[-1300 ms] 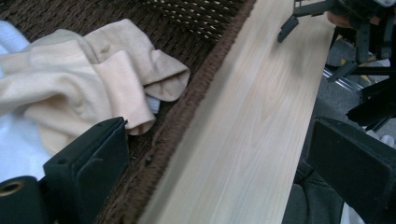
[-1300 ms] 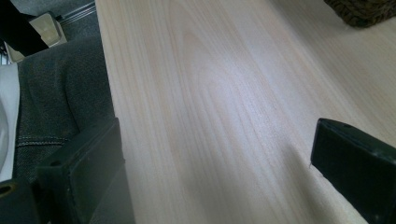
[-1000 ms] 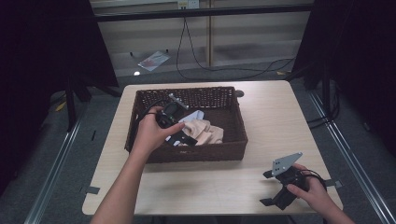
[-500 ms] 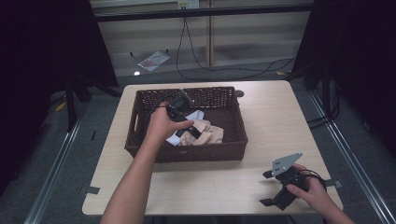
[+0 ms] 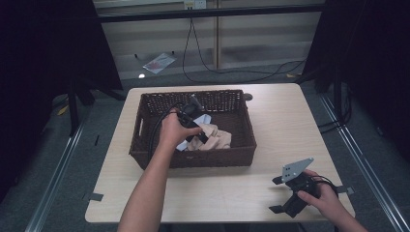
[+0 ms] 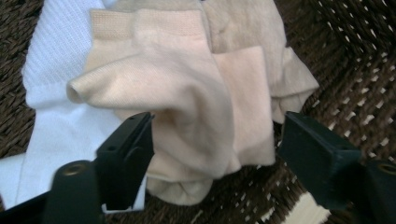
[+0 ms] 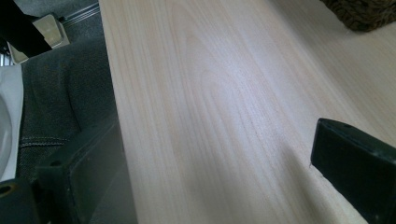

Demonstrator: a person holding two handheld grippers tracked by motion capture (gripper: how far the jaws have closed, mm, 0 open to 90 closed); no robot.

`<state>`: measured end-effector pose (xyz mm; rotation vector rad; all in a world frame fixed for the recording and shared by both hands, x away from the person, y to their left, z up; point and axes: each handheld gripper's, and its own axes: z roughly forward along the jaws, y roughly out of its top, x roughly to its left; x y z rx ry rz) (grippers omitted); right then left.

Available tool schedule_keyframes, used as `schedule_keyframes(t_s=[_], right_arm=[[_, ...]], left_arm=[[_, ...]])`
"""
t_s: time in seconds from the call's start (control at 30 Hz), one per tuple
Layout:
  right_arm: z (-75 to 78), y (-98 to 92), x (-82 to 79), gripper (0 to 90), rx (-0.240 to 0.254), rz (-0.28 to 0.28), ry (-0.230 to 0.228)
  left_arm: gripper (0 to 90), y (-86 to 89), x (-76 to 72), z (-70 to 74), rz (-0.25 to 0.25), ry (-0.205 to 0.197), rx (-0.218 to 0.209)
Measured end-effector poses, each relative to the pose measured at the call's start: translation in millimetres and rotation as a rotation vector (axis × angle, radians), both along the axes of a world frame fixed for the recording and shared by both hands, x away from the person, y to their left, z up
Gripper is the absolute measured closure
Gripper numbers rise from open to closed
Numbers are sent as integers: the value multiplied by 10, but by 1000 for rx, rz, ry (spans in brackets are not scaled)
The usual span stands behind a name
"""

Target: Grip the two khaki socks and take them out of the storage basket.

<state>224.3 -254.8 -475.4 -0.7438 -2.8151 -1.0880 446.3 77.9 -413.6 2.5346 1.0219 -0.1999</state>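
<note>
Left gripper view: white cloth (image 6: 56, 112) half-covered.

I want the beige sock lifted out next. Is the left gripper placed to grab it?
Probably yes: the left gripper has just been closing, its jaws either side of the beige sock in the basket, nothing between.

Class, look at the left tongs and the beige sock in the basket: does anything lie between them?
Nothing visible does. The left tongs have just been closing, their jaws either side of the beige sock, which lies on top of the white sock in the basket. The pads do not yet press it.
</note>
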Motion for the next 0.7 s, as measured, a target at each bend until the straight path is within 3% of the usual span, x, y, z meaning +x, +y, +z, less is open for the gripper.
schedule_keyframes(t_s=[0.2,0.23,0.33,0.37,0.43,0.6,0.7], right_arm=[[1,-3,2,19,5,4,-4],[2,-1,2,18,6,5,-3],[1,0,4,18,5,5,-3],[2,0,3,18,5,4,-3],[4,-5,4,19,6,2,-7],[5,-8,6,18,7,5,-9],[3,-10,8,18,7,8,-13]], left_arm=[[327,14,21,-93,6,6,22],[380,9,24,-117,6,12,21],[420,-7,24,-133,3,7,24],[451,-22,16,-136,3,-10,30],[562,-27,17,-140,0,-4,18],[760,-14,11,-102,6,-15,62],[833,12,18,-76,11,0,42]])
